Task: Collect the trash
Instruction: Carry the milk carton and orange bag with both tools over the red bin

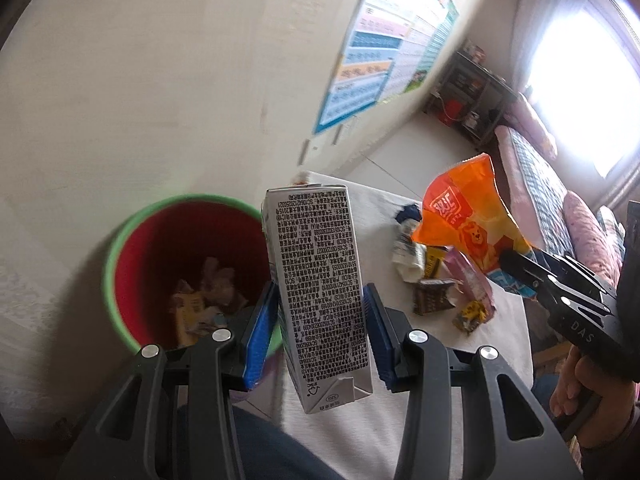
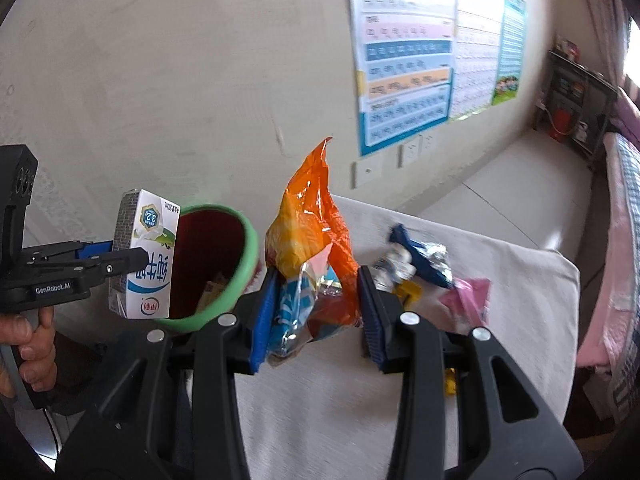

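The left gripper (image 1: 322, 320) clamps a milk carton (image 1: 320, 280), bin (image 1: 132, 232) just left of and beyond its fingers. The right gripper (image 2: 316, 312) pinches an orange bag (image 2: 310, 240), with wrappers (image 2: 420, 264) ahead-right on the table (image 2: 520, 280). The bag, crumpled and loosely pinched, may slip out short of the bin.

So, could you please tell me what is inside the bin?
The bin holds crumpled wrappers at the bottom. The milk carton and left gripper cover its right side.
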{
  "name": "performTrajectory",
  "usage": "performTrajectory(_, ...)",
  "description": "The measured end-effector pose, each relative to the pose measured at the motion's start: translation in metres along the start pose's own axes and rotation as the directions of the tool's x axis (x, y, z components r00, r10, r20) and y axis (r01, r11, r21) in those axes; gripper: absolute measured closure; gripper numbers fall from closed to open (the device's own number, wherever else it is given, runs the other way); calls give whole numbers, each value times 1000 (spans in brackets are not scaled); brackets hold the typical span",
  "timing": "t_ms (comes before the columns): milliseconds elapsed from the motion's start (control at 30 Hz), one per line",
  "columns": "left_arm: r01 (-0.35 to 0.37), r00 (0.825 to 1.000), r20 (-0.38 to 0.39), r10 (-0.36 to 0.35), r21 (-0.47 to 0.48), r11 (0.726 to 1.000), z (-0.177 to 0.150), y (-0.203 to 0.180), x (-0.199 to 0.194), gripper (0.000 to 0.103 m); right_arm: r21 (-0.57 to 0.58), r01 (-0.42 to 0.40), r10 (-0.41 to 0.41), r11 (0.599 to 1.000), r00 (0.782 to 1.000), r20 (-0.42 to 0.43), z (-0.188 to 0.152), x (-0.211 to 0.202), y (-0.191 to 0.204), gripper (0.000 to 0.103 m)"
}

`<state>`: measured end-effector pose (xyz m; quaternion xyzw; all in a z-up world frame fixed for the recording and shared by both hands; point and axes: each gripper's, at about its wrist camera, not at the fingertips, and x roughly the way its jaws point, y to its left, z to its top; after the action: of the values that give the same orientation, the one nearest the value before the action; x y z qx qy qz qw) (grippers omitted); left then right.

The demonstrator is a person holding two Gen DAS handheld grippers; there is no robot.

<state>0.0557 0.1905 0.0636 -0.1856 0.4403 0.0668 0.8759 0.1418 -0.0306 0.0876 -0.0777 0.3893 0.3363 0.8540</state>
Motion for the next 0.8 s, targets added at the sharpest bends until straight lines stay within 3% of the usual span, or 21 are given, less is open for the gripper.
performTrajectory(333,-45,998,27,48,-84,995,7,62,-20,62,-72,-85,85,994,996,-8,30,30,60,65)
performTrajectory(800,-63,997,30,66,-115,991,10,104,-21,62,-137,-154,147,979,988,-56,46,72,115,65)
